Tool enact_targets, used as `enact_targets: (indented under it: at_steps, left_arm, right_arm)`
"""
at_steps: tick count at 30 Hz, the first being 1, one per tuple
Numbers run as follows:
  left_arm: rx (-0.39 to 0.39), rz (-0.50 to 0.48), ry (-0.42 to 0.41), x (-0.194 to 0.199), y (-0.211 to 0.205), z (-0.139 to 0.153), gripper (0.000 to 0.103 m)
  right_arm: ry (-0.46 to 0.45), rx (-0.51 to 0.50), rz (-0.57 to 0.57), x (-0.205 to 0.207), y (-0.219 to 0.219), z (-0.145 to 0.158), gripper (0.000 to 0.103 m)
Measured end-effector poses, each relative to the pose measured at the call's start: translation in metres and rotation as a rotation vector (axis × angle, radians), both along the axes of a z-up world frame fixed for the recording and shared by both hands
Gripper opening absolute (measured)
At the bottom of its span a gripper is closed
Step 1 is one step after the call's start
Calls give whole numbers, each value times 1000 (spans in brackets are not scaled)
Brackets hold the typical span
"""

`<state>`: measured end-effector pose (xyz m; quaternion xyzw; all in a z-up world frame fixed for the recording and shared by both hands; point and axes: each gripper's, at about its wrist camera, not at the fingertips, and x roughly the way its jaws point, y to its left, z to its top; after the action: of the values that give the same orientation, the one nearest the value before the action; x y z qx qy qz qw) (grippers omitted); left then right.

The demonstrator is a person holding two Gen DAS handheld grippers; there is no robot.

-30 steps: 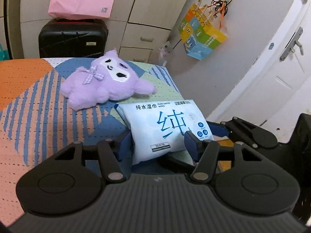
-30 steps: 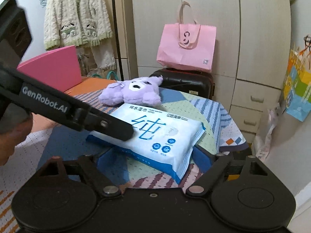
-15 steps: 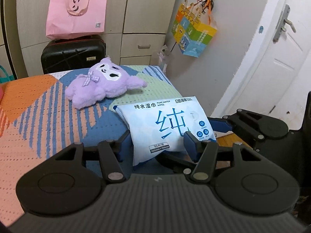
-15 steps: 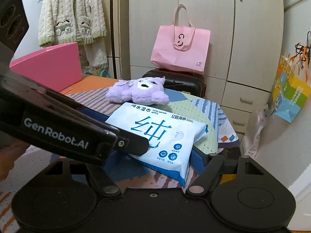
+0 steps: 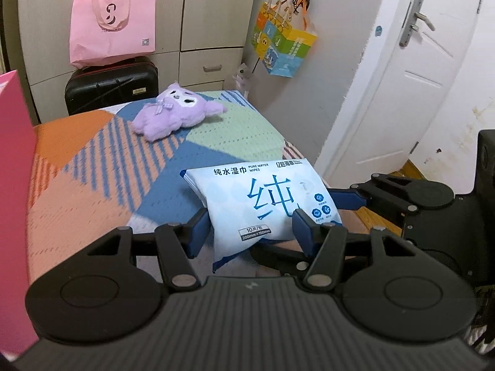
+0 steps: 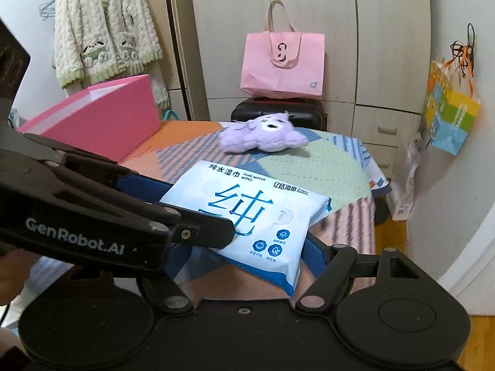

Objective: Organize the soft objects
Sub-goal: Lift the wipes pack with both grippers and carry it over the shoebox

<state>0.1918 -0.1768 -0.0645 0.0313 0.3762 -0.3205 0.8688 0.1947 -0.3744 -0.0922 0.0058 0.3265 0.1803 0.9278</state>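
Note:
A white and blue pack of wet wipes (image 5: 263, 198) (image 6: 256, 213) hangs in the air over the near corner of the bed, gripped from two sides. My left gripper (image 5: 252, 227) is shut on its near end, blue pads pressing both edges. My right gripper (image 6: 244, 256) is shut on the pack's other side; its left finger is hidden behind the left gripper's arm (image 6: 139, 185). A purple plush toy (image 5: 173, 111) (image 6: 266, 133) lies face up at the far end of the bed. A pink box (image 6: 102, 117) stands open on the left.
The bed has a striped orange, blue and green cover (image 5: 77, 170). Behind it stand a black suitcase (image 5: 111, 83) with a pink bag (image 5: 113, 27) on top, and wardrobes. A white door (image 5: 402, 92) is on the right, and a colourful bag (image 5: 284, 49) hangs on the wall.
Both grippers have risen and drawn back from the plush toy with the pack between them. The pink box has come into the left wrist view.

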Motion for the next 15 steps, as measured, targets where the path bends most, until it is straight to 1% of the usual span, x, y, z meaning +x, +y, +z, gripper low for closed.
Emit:
enact_targets:
  at_steps: [5, 9, 13, 15]
  left_arm:
    - [13, -7, 9, -19, 22, 6, 56]
    - [26, -25, 4, -34, 38, 12, 56]
    - [39, -41, 23, -46, 54, 18, 57]
    - [51, -45, 18, -52, 59, 21, 57]
  right_arm:
    - [-7, -30, 21, -25, 23, 8, 79]
    - [-2, -27, 30, -41, 38, 14, 80]
    - [26, 1, 34, -54, 47, 19, 80]
    - [41, 13, 41, -59, 51, 22, 80]
